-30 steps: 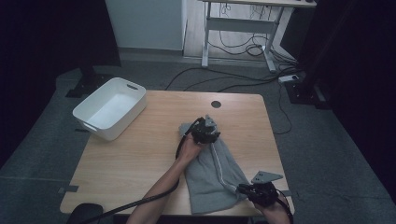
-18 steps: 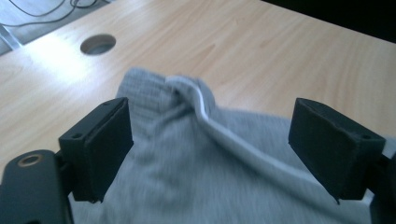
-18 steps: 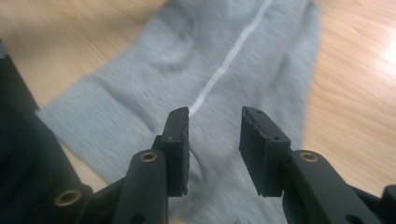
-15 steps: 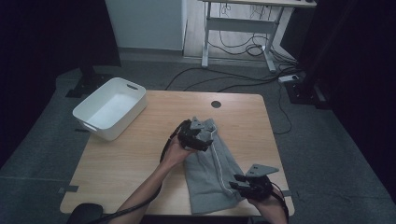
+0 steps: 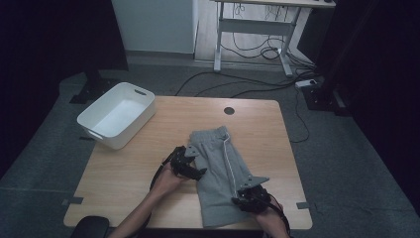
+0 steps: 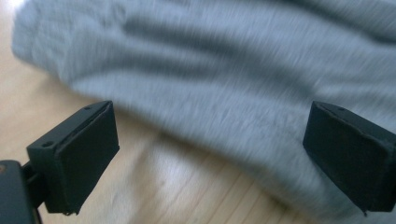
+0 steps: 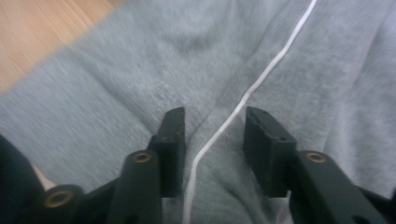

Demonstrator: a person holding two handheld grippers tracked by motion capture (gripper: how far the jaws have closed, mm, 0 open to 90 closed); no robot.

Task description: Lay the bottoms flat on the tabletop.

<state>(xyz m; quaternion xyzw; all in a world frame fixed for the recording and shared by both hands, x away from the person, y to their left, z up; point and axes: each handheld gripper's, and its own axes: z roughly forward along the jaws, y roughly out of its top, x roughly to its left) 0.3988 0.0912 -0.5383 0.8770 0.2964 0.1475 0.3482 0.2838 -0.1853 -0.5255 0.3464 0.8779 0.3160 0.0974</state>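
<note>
Left hand-held gripper [image 5: 190, 166]: you hold it at the left edge of the grey shorts [image 5: 223, 173], about halfway down their length. Its jaws have just been opening and now stand wide apart. In the left gripper view the cloth edge runs between and beyond the two pads [image 6: 88, 154], and neither pad presses on it.
Right hand-held gripper [image 5: 250, 198]: you hold it over the near right part of the shorts. Its jaws have just been closing a little and stand partly apart. In the right gripper view the white stripe [image 7: 243, 100] runs through the gap between the pads, which hang over the fabric without pinching it.
Grey shorts: they lie flat on the worktop [image 5: 148, 163], folded lengthwise into a narrow strip. They stretch from beside your right hand-held gripper away past your left one, with the waistband at the far end. The white stripe runs along them, to the right of your left hand-held gripper.
Worktop: light wood, bare to the left of your left hand-held gripper.
White bin [image 5: 116, 115]: it stands well beyond and to the left of your left hand-held gripper, at the far left corner of the worktop, apart from the shorts.
Round hole [image 5: 229, 110]: it sits in the worktop just past the far end of the shorts.
</note>
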